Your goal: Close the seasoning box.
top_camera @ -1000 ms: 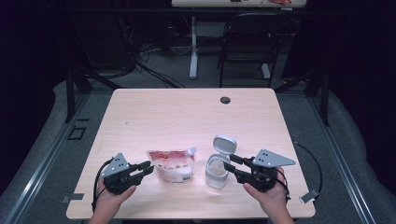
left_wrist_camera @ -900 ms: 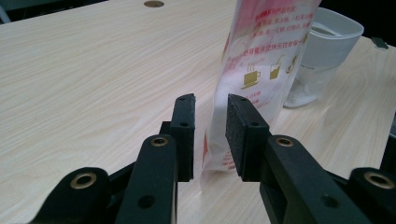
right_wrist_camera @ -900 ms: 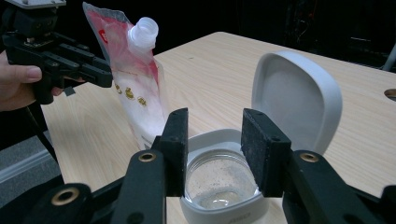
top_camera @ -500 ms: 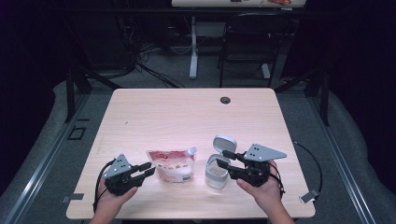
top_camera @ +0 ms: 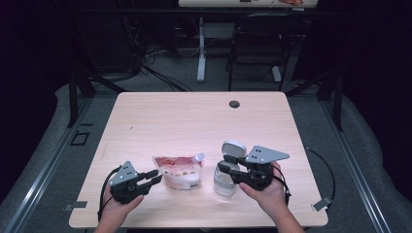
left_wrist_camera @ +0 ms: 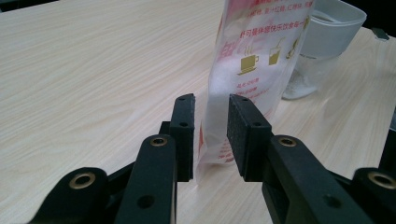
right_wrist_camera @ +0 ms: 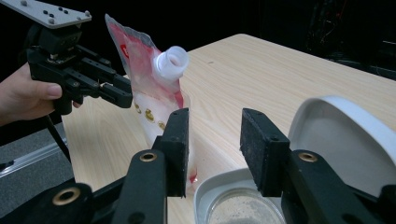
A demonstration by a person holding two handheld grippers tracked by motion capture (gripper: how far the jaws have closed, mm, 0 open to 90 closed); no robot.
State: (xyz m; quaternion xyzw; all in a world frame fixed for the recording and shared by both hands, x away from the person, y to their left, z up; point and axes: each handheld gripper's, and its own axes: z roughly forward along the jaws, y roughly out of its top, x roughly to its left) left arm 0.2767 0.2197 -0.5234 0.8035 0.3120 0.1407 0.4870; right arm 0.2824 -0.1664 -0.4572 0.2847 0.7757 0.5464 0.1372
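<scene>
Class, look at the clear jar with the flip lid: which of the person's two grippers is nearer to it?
Right. The right gripper hangs just over the jar, jaws open at its rim. The left gripper sits beyond the pouch, on the pouch's far side.

Upright red-white spouted pouch [top_camera: 179, 172], beside open-lidded clear jar [top_camera: 226, 178]

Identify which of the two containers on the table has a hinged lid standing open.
The clear jar by the right gripper; its white lid is flipped up. The red pouch has only a small spout.
</scene>
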